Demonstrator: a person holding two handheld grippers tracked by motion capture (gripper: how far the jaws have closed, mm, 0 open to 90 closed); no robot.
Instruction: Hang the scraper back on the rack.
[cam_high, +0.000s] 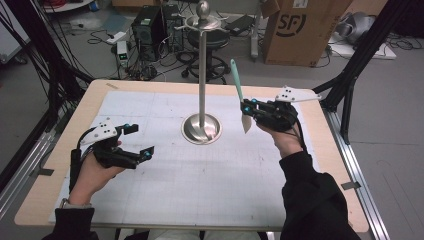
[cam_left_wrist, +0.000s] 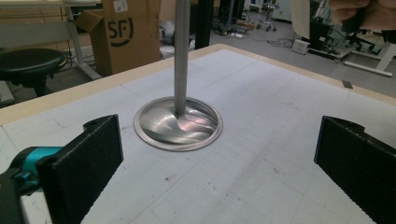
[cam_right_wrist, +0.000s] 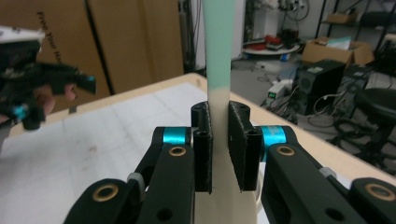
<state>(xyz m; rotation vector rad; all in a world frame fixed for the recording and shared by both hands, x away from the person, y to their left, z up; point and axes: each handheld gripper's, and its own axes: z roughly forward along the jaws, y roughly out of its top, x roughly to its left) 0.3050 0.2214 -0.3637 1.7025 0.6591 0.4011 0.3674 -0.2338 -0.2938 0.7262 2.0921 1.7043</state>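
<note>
So, starting nearest the camera in the high view: the person's forearms in dark sleeves come up from the bottom edge, one at lower left and one at lower right. The left gripper (cam_high: 141, 141) sits at the left of the frame, low over the white gridded mat (cam_high: 200, 185) that covers most of the wooden table (cam_high: 55, 165). Its jaws are spread wide apart with nothing between them; in the left gripper view the two black pads sit at the far left and far right of the frame with bare mat in the gap.

Right of centre in the high view, the right gripper (cam_high: 246, 108) is held up off the mat, jaws closed tight on a spatula (cam_high: 239, 92). The teal handle points up and slightly left, and the cream blade hangs below the jaws. In the right gripper view the spatula (cam_right_wrist: 218, 56) runs straight up the middle, pinched on its cream part just under where the teal begins.

In the middle of the frame, between the two grippers, stands a metal stand (cam_high: 202, 75): a round dished base on the mat, a tall thin pole, and a ball on top with small arms sticking out near it. The spatula is near the pole, not touching it.

Further back, upper part of the frame, a cardboard box (cam_high: 300, 30) sits on the floor, with a computer tower (cam_high: 148, 32) and a stool (cam_high: 212, 50) among loose cables.
</note>
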